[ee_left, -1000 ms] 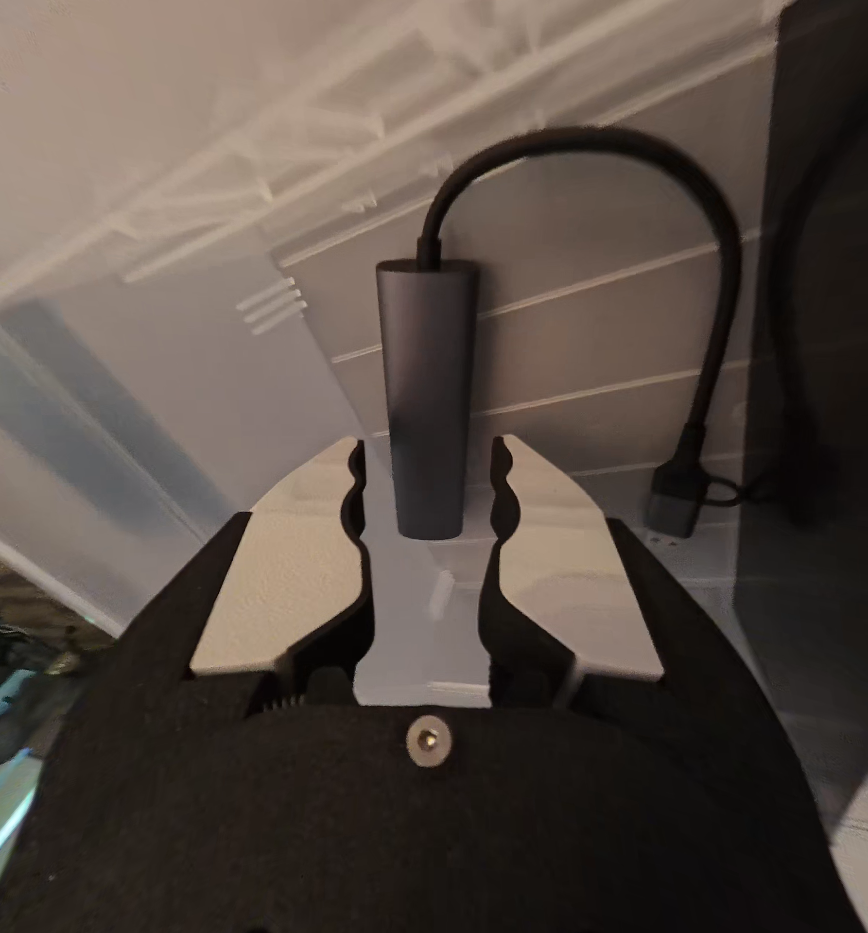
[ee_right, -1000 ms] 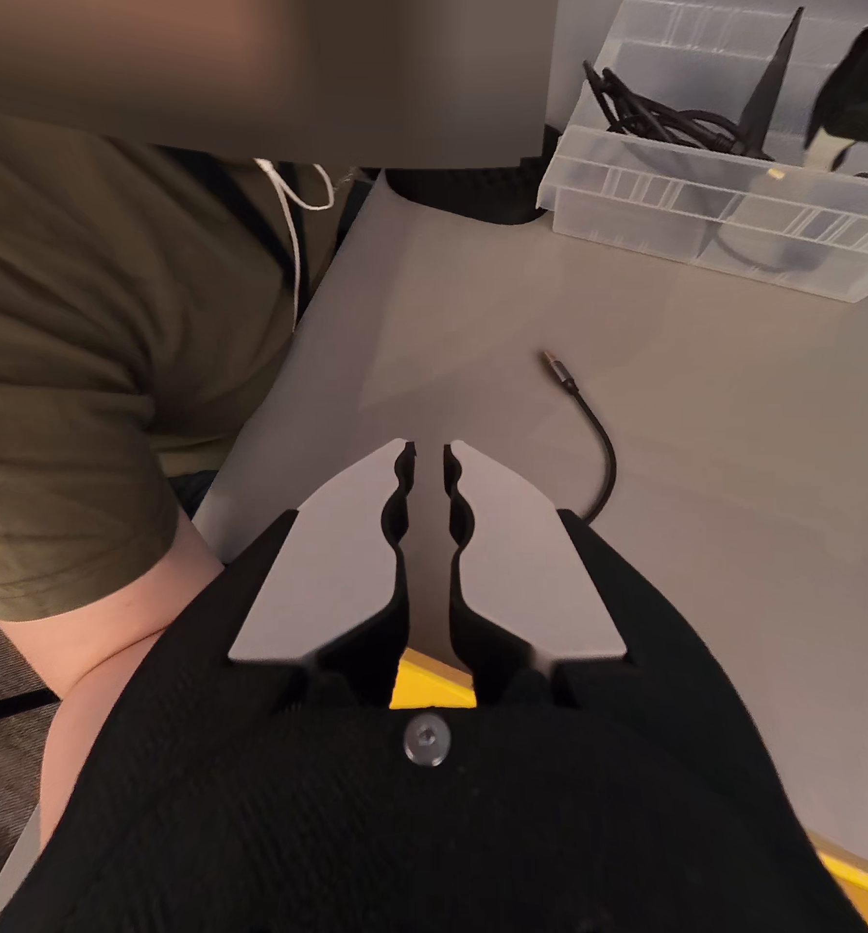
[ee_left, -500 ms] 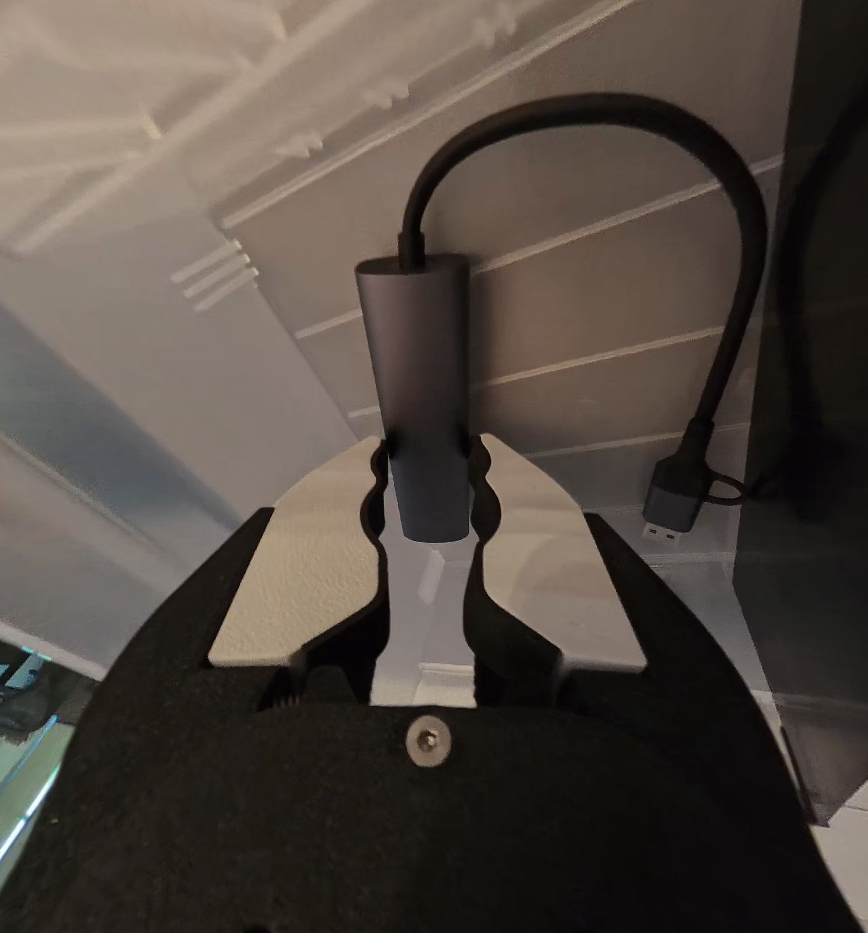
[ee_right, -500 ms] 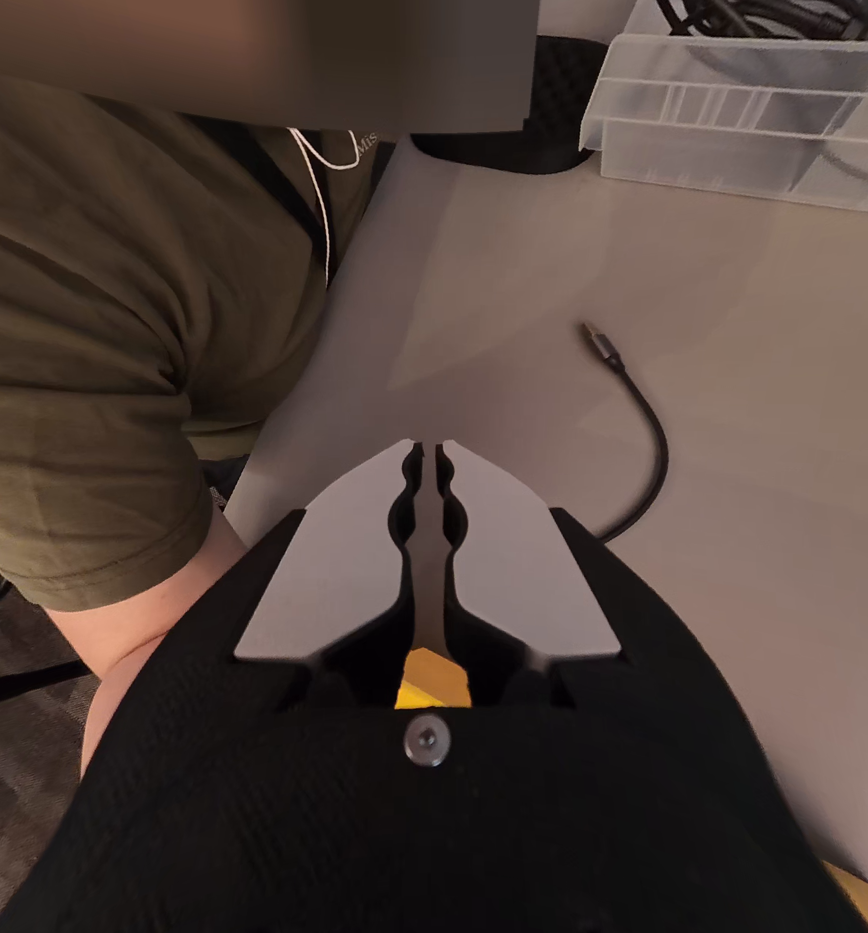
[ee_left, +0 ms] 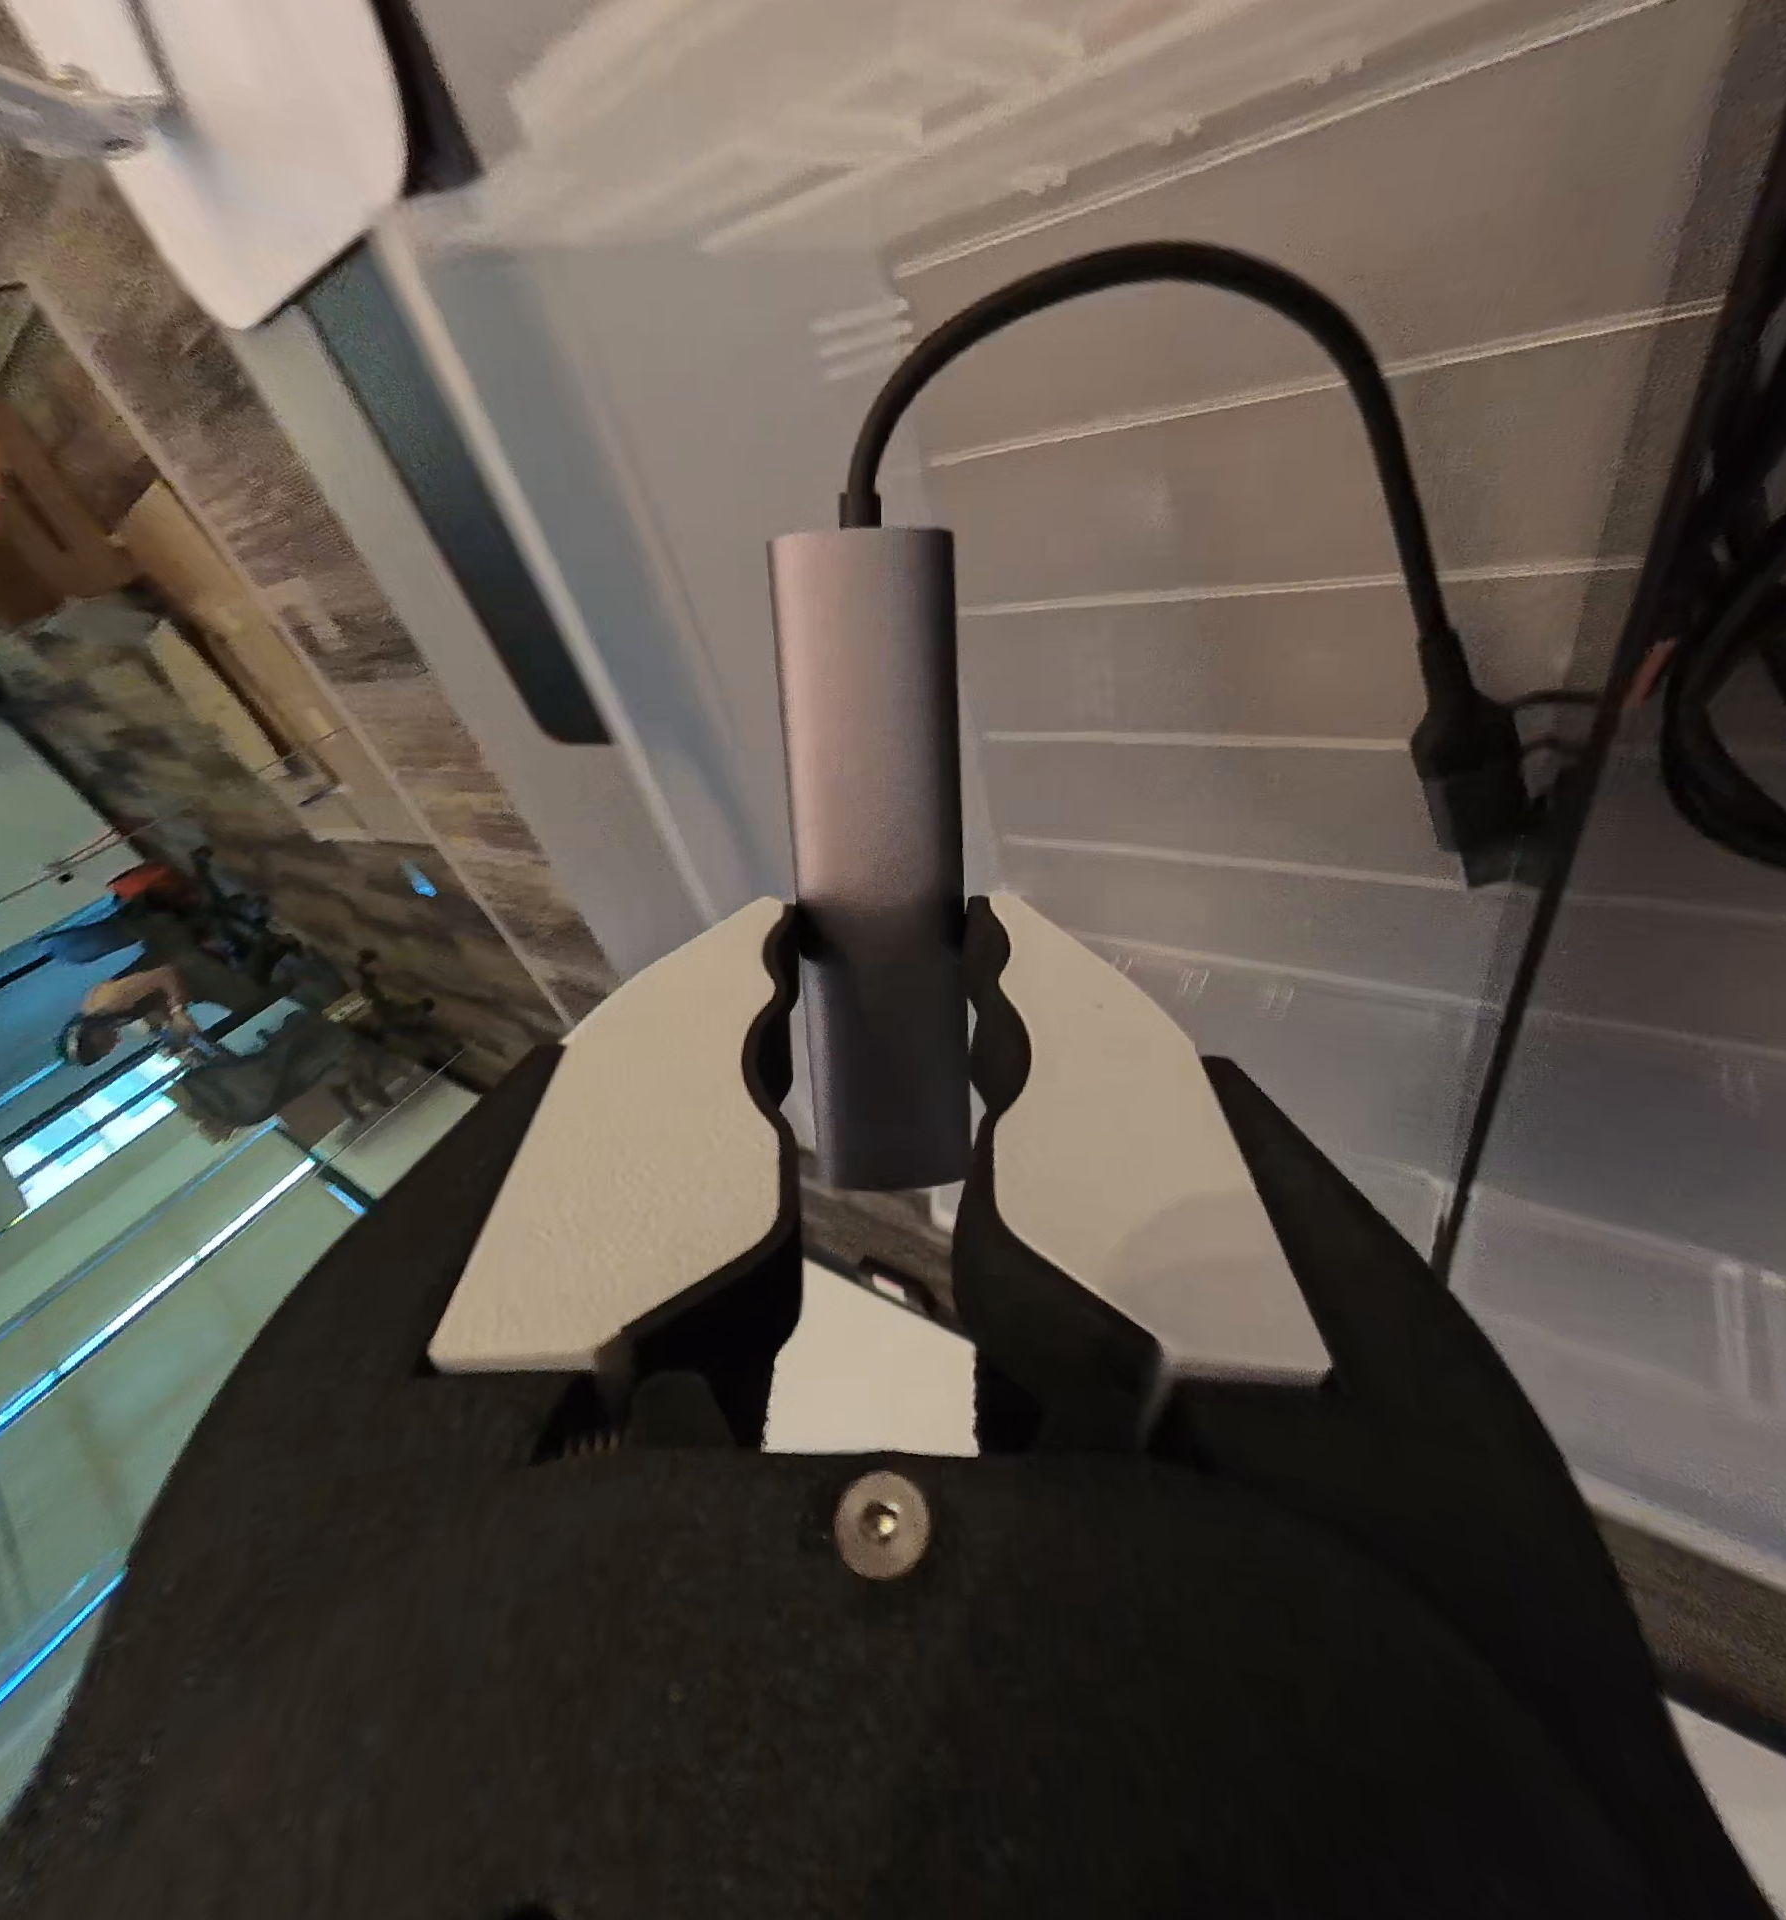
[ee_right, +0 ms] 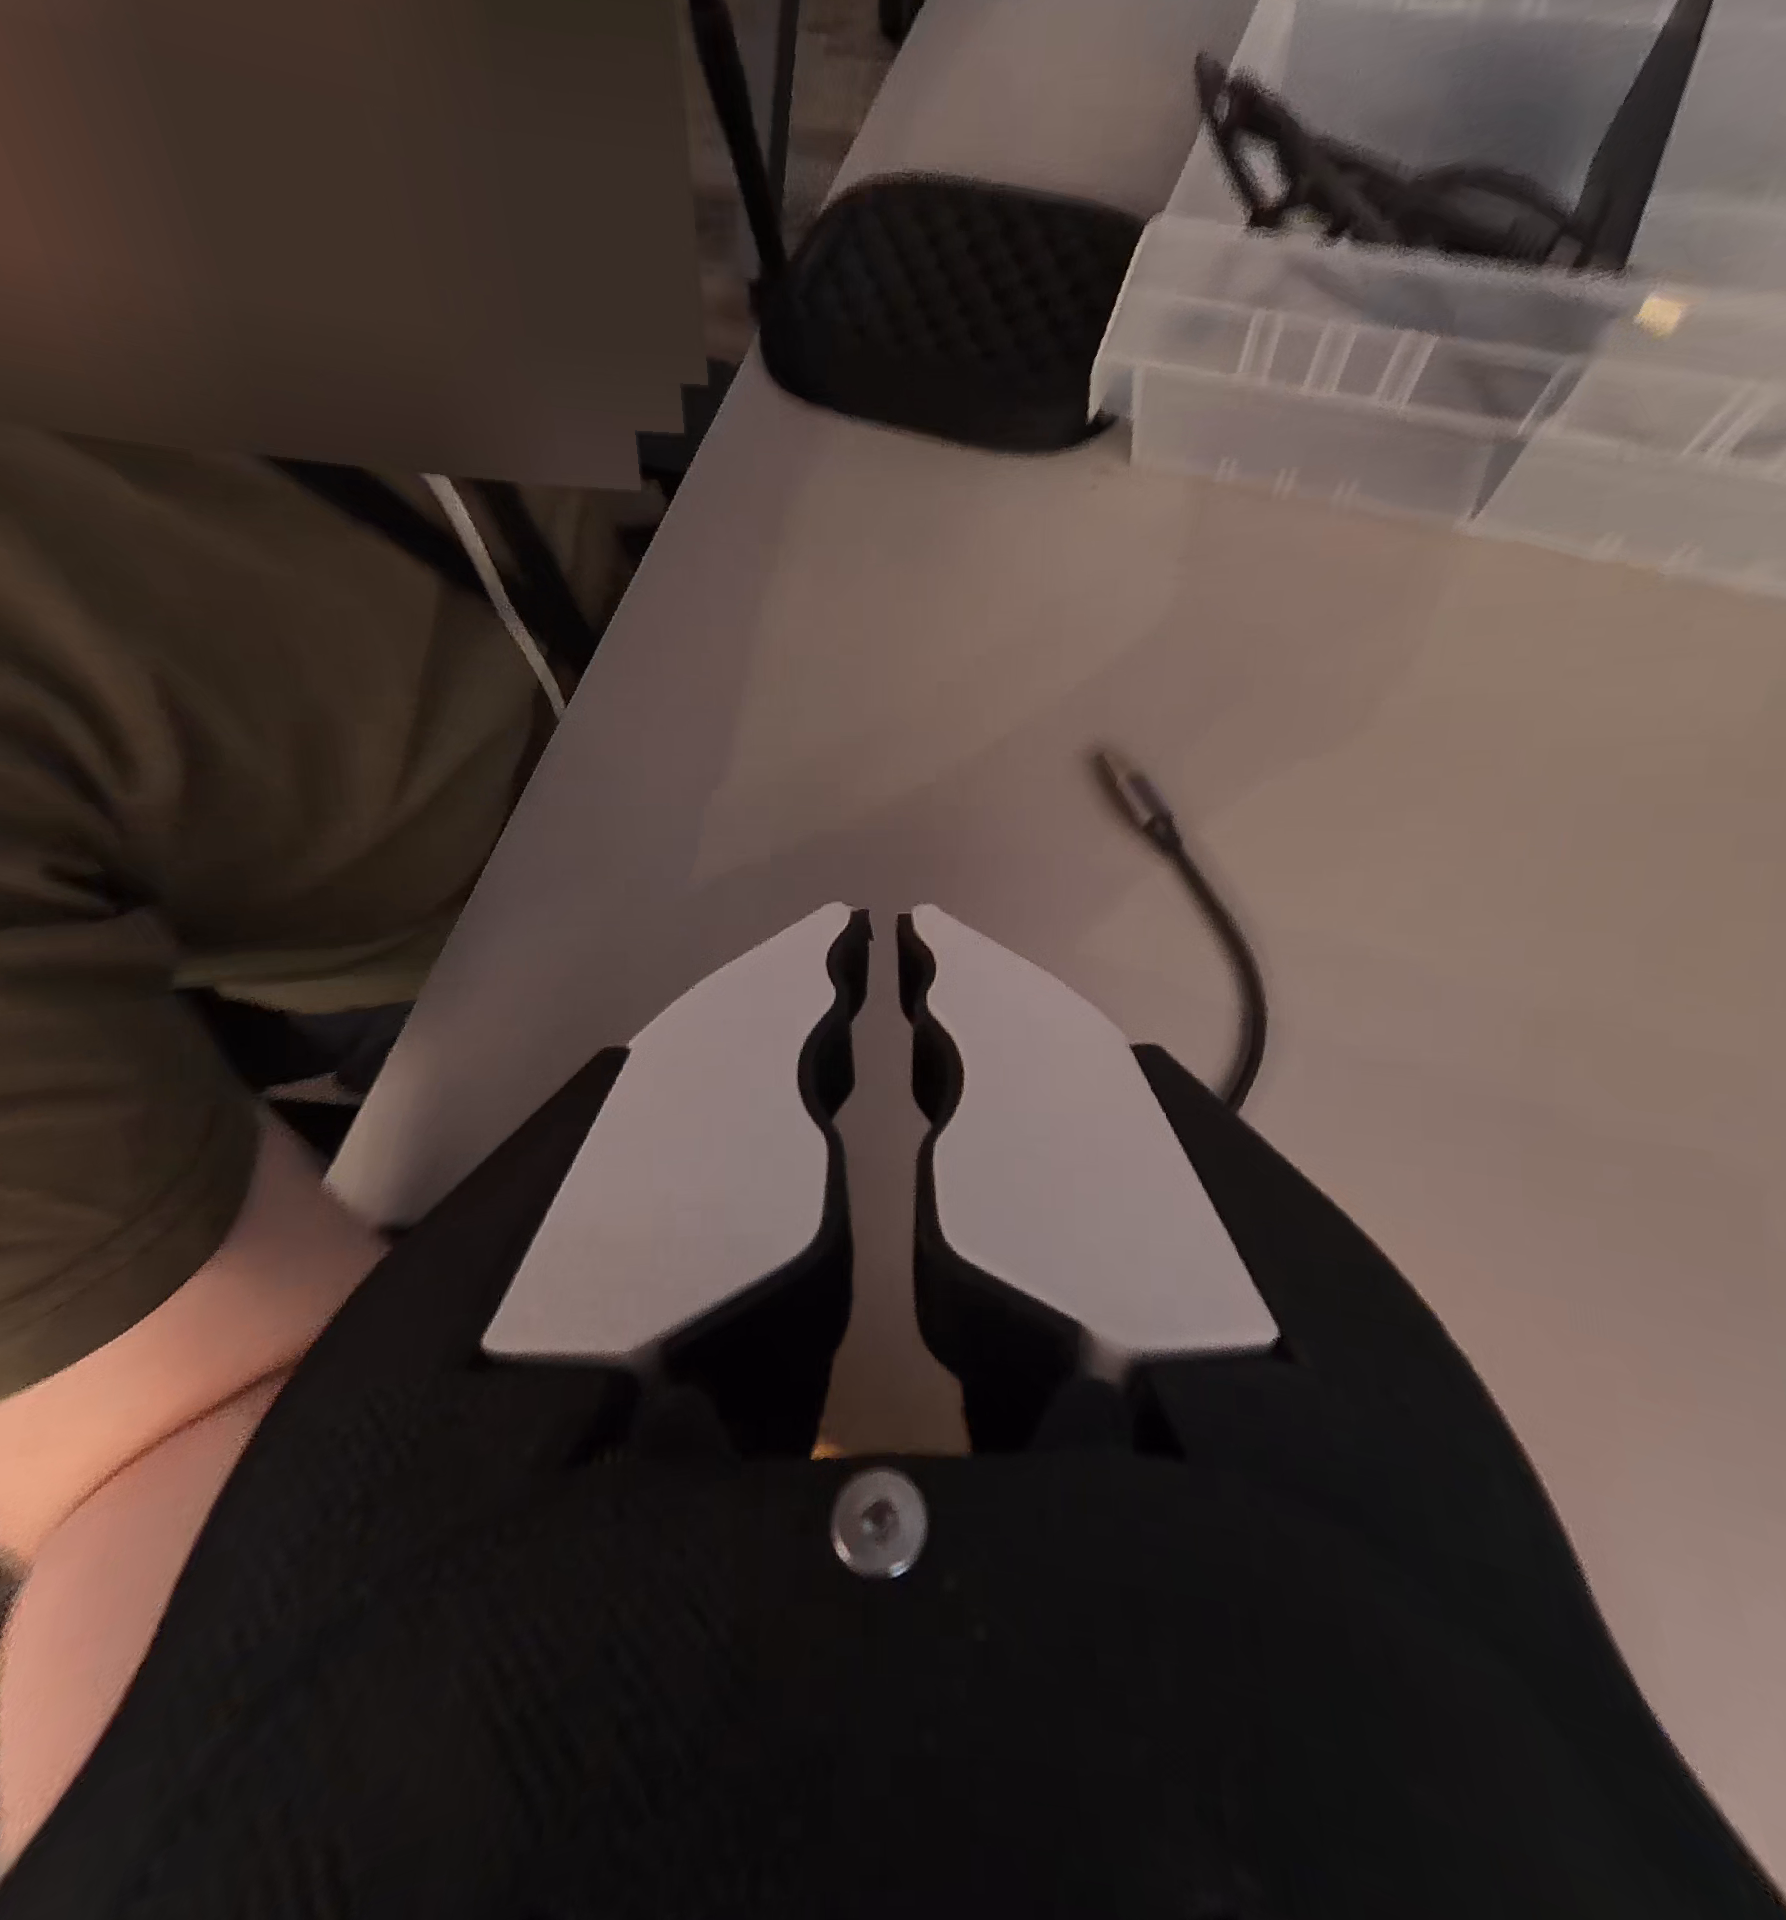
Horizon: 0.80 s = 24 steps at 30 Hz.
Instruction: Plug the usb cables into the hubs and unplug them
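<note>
**Desk:** Framed widest to smallest?

**Photographer:** Started with the pale table (ee_right: 1440,883), then the clear storage bin (ee_right: 1388,416) at its far edge, heaped with dark leads.

**Desk:** And the tongs?

**Photographer:** Caught the left gripper (ee_left: 881,925) clamped on the grey hub (ee_left: 868,727), closed only to the hub's width and pinching the two narrow sides of its lower part. Held up lengthwise before a ribbed clear bin wall, off the table. Found the right gripper (ee_right: 884,920) drawn almost together above the table, a sliver of gap left and nothing in it.

**Desk:** Handling?

**Photographer:** Judged light and rigid, with a smooth metal-looking shell that would probably slide under a plug's push. Better gripped nearer mid-body, ports kept clear. Noted the hub's stubby black lead (ee_left: 1180,265) arching stiffly off the top, with its plug (ee_left: 1471,790) hanging free at right.

**Desk:** And the smaller piece?

**Photographer:** Spotted the loose cable (ee_right: 1244,997) curved on the table just right of the right gripper. Thin, likely limp. Best taken by the hard connector (ee_right: 1133,805) at its tip, not the cord.
</note>
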{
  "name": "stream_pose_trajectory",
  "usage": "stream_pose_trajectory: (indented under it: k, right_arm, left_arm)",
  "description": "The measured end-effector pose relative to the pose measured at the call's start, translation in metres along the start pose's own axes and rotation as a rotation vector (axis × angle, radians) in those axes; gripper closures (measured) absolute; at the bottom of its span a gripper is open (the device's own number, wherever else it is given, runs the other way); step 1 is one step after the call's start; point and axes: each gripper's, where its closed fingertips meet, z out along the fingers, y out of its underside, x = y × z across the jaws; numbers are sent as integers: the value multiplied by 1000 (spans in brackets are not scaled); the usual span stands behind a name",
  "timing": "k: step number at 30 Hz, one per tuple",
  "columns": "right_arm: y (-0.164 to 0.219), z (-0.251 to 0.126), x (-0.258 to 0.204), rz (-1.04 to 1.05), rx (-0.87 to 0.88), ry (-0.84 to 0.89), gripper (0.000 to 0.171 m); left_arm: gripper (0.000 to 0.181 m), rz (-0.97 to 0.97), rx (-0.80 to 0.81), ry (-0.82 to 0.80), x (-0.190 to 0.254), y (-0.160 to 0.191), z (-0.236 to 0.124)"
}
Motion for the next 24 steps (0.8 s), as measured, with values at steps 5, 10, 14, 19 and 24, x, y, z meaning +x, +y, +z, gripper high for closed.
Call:
stream_pose_trajectory:
  k: [5, 10, 14, 19, 24]
  right_arm:
    - [-31, 16, 29, 12, 109, 77, 165]
    - [-53, 30, 49, 27, 222, 121, 164]
    - [-60, 23, 57, 32, 269, 180, 164]
    - [-77, -6, 51, -26, 347, 293, 163]
    - [-92, -36, 45, -48, 458, 366, 160]
  left_arm:
    - [152, -15, -40, -77, -19, -2, -46]
    - [151, -23, -71, -108, -31, -8, -80]
    - [151, -10, -103, -149, -47, -14, -114]
    - [151, 22, -157, -217, -74, -29, -166]
    - [151, 38, -182, -293, -105, -57, -223]
